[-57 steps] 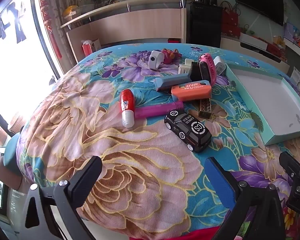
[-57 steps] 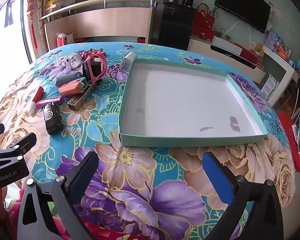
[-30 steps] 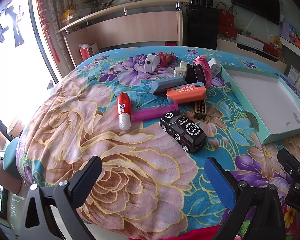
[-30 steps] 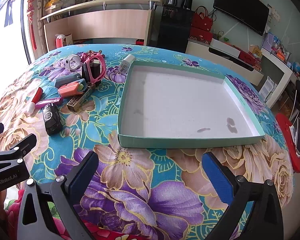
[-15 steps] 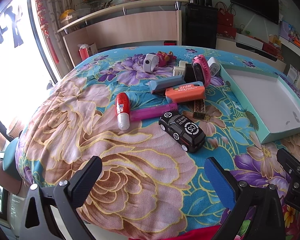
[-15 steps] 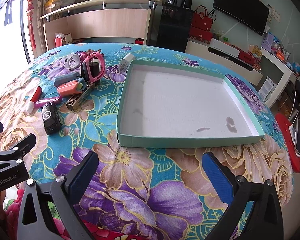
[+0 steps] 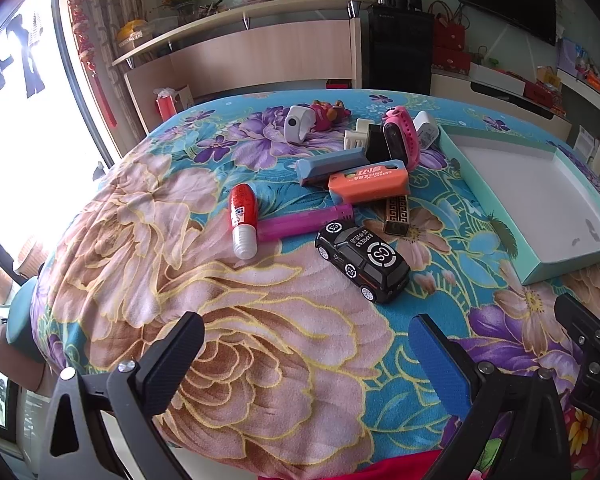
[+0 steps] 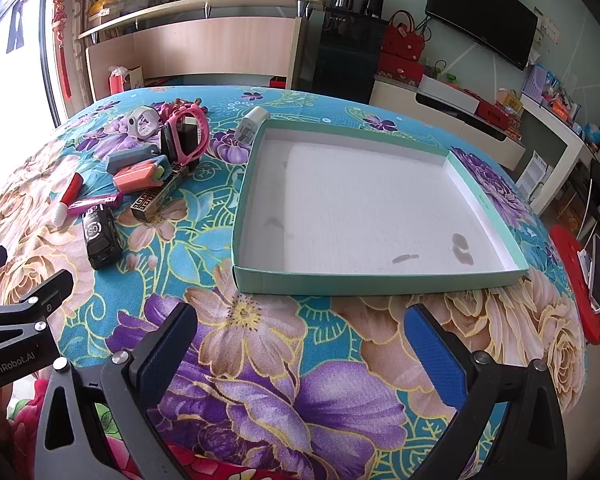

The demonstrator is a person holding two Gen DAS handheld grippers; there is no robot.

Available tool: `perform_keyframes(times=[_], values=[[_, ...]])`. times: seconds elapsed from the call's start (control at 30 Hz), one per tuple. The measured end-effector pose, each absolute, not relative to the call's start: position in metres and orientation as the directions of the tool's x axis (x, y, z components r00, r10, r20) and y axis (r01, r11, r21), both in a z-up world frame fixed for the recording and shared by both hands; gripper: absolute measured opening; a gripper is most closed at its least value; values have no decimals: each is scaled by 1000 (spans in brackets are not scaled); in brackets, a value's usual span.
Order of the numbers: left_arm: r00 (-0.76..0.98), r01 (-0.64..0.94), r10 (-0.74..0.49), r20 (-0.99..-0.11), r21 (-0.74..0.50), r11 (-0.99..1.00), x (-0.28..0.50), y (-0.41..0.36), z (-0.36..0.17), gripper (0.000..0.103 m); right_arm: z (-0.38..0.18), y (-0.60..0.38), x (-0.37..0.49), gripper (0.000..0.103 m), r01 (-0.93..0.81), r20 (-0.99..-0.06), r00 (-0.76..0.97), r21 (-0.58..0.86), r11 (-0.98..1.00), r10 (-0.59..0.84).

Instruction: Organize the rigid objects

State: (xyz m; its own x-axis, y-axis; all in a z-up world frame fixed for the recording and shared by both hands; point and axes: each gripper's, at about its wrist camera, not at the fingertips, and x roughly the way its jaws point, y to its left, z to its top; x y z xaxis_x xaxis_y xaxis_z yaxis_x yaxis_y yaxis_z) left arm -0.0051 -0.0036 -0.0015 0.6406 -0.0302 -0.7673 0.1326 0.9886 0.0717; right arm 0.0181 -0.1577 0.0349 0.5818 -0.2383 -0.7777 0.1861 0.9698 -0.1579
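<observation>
A black toy car lies nearest my left gripper, which is open with nothing between its fingers. Behind the car lie a red-and-white bottle, a magenta tube, an orange case, a blue-grey case, a patterned gold-black box and a pink watch. The shallow teal tray with a white floor sits right of the pile. My right gripper hangs open in front of the tray's near wall. The toy car shows at its left.
A floral cloth covers the round table. A white watch, a white charger and a pink toy lie at the back of the pile. A wooden counter and a black cabinet stand beyond the table.
Both wrist views have drifted slightly, so the pile and the tray sit a little differently in frame. No object has been touched, and both grippers stay open.
</observation>
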Motion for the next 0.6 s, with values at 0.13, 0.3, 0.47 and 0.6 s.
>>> perform_keyframes(times=[0.13,0.3,0.47,0.6], values=[[641,133,-30,-767,72,989,-5,-4,-2,103,35,-158,18,103,186,-778,582,-157,970,-238],[641,132,-29,-767,73,989,-5,-4,-1,103,34,-159,18,103,190,-779,580,-155,969,-238],[641,132,-29,-767,73,989,-5,-4,-1,103,34,-159,18,103,190,-780,579,-156,969,-239],[641,132,-29,-767,73,989,-5,-4,-1,103,34,-159,18,103,190,-780,579,-156,969,-239]])
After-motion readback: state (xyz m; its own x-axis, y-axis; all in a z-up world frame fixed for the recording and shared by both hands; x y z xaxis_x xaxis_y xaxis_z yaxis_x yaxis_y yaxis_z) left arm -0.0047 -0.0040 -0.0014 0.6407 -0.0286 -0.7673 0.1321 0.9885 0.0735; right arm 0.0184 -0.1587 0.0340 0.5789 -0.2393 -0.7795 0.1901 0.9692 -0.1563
